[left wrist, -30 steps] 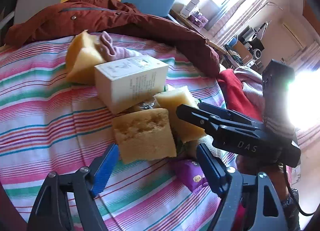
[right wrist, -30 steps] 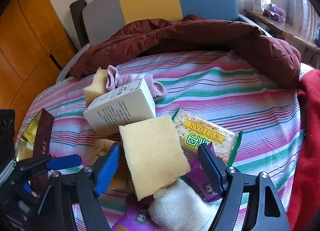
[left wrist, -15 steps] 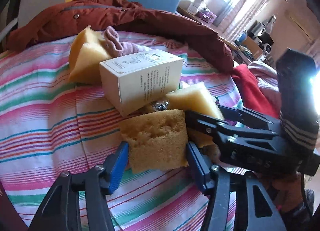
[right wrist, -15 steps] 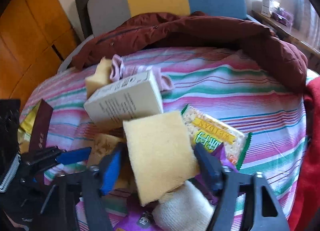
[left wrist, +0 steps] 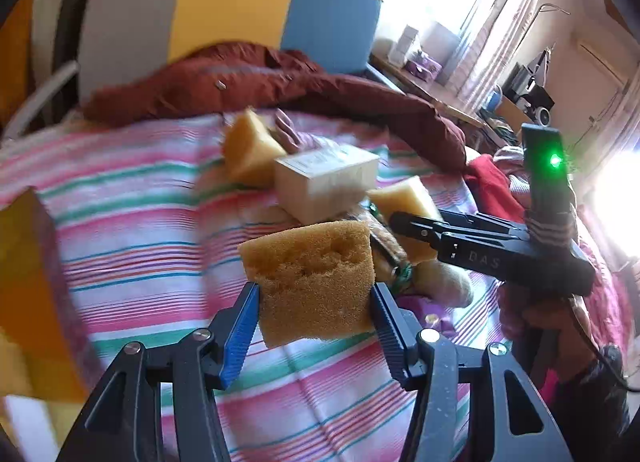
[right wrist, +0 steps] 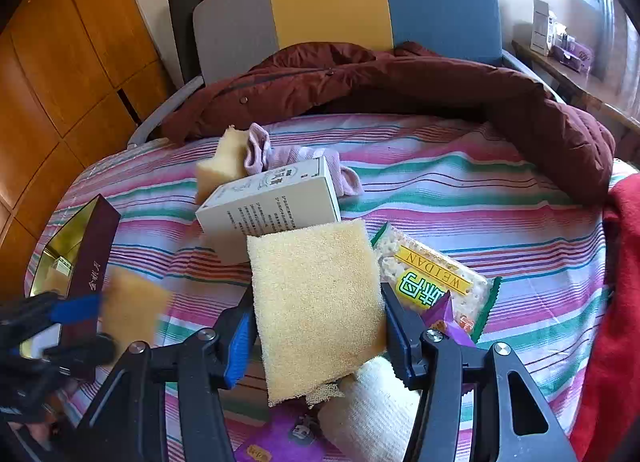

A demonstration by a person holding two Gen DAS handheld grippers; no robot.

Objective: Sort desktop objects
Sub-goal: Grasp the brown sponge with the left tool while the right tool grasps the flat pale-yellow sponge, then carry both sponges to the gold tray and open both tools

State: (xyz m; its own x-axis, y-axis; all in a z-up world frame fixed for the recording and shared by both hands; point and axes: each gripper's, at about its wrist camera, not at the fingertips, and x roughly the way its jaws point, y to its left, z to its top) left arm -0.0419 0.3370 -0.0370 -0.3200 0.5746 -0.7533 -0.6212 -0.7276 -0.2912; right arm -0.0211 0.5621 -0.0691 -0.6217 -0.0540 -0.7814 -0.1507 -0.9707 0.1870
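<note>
**Both tongs loaded with sponges over the striped bed**

The left tongs (left wrist: 314,306) are clamping the darker, pitted sponge (left wrist: 312,278), pads pressing into both its side edges, and it is hanging clear of the bed (left wrist: 140,222), tilted a little with its broad face toward the camera. The right tongs (right wrist: 316,326) are closing on the paler, finer-grained sponge (right wrist: 316,302); it is sitting between the pads, both of them touching its sides, its long axis running away from the tongs toward the headboard end. That sponge is overlapping the white box (right wrist: 272,202) behind it and lying just beside the cracker pack (right wrist: 436,282) on its right, with a white sock (right wrist: 368,406) under its near corner.

The open dark case (right wrist: 76,262) with the gold lining is sitting near the bed's left edge, and the left tongs are the nearer pair to it, so the darker sponge probably goes there first. The pale sponge looks soft and squashy; the risk, I'd judge, is dragging the pack or sock along when it lifts. A third sponge (right wrist: 224,162) and a pink sock (right wrist: 288,158) are waiting farther back by the red jacket (right wrist: 400,82).
</note>
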